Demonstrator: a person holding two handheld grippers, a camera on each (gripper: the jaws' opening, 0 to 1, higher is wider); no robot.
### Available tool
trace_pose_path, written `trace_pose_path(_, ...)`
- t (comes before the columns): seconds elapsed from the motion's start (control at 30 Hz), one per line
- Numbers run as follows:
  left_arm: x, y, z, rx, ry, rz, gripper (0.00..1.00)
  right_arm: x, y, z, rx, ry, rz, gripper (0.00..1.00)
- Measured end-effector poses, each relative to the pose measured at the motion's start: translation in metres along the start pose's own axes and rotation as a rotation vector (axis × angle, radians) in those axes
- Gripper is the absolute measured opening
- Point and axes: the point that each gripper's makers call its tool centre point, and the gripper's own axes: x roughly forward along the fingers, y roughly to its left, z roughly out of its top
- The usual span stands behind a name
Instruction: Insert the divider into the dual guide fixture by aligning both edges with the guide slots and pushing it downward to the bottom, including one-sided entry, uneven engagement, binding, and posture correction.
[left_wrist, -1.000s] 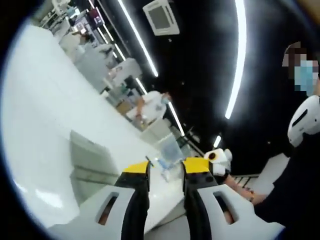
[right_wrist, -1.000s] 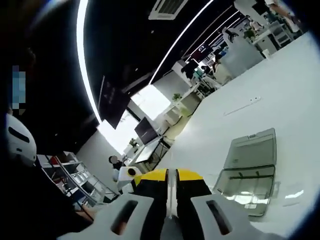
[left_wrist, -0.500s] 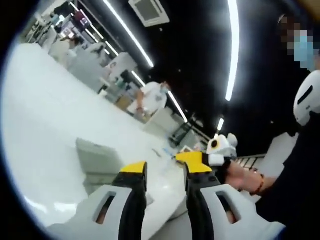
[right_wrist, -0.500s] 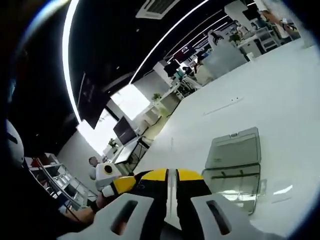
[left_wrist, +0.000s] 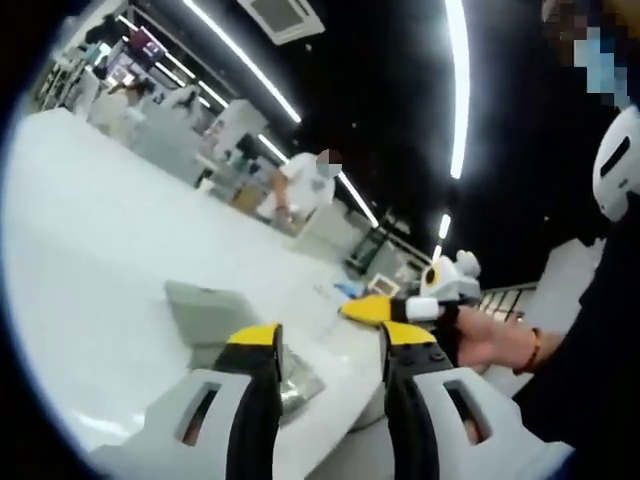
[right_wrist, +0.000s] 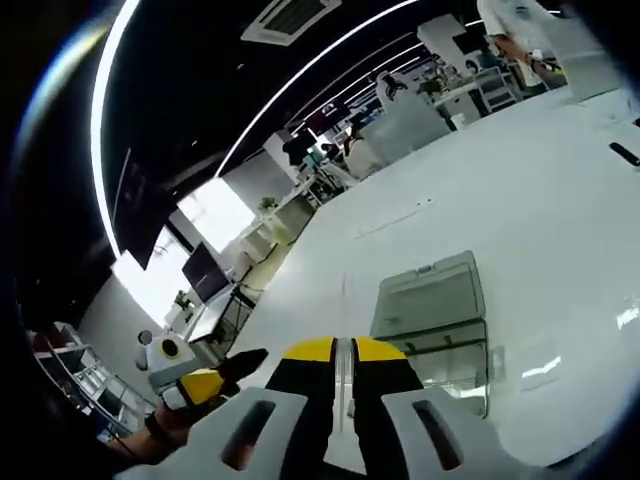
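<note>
Both claws nearer fixture (right claw pinched).

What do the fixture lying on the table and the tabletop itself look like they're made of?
The fixture looks like clear or lightly smoked plastic, probably acrylic: the white surface shows through its panels and its edges catch light. The table looks like a smooth white glossy laminate or painted board, going by the soft ceiling-light reflections on it; the core material can't be told.

No readable text anywhere.
Nothing legible on the clear fixture, the white table, the yellow-tipped grippers, or the distant shelves and screens, all too blurred and small.
</note>
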Motion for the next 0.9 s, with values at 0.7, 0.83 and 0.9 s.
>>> trace_pose_path(0.7, 0.007, 0.01, -0.013, 0.137, 0.089, 0.042, 0.68, 0.008, -0.039, -0.008, 0.031, -0.019, -0.202, 0.0)
trace_pose_path(0.83, 0.008, 0.013, -0.013, 0.154, 0.099, 0.037, 0.71, 0.009, -0.045, -0.008, 0.022, -0.024, -0.232, 0.0)
trace_pose_path(0.9, 0.009, 0.015, -0.014, 0.167, 0.111, 0.034, 0.72, 0.009, -0.047, -0.008, 0.012, -0.03, -0.249, 0.0)
